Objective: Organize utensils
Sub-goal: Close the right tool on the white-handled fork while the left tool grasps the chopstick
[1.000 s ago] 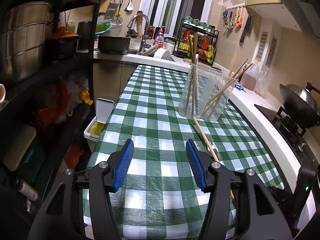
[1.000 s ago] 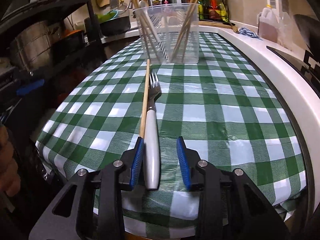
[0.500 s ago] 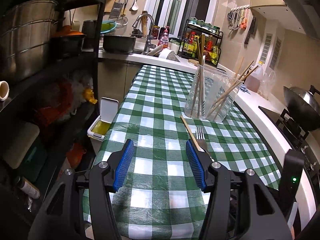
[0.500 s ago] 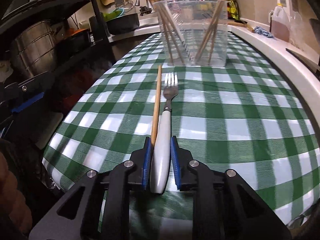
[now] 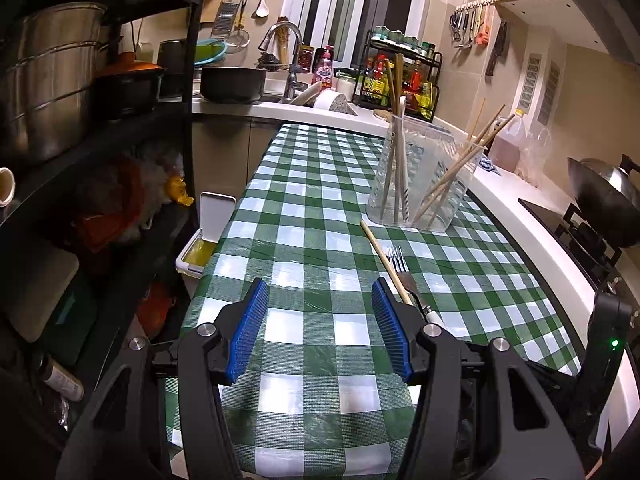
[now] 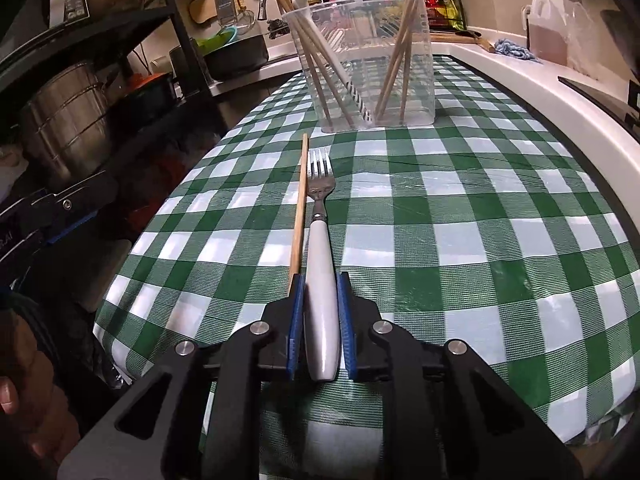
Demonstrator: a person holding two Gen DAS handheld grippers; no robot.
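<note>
Two Utensils Left on the Cloth, One Already Between the Tongs

One fork [image 6: 320, 240] lies lengthwise at the centre of the right wrist view, tines pointing toward the clear plastic holder [image 6: 362, 60] at upper centre. Its white handle sits between the blue pads of the right tongs [image 6: 320, 328], whose jaws are closing and now look to be touching the handle on both sides. Just beside it on the left lies a single wooden chopstick [image 6: 299, 216], outside the left pad and seemingly touching it.

Handling, as a judgement: the fork is stiff and fairly light, with its weight toward the metal head. The glossy handle looks slippery and tapers, so a hold near its broad rear end, as here, may let the head droop or swivel; a hold nearer the neck would balance better. The chopstick is light and rigid, and could roll or be dragged along.

Left tongs [image 5: 316, 328], at lower centre of their own view, stand open with nothing between them, above the checked desk [image 5: 320, 200].

Hard to make out: whether the chopstick is pinched under the pad, how far the fork's handle end runs beneath the tongs, and the exact contents of the holder, where chopsticks and a striped handle overlap through the ribbed plastic. A hand at the lower left edge is cut off.
</note>
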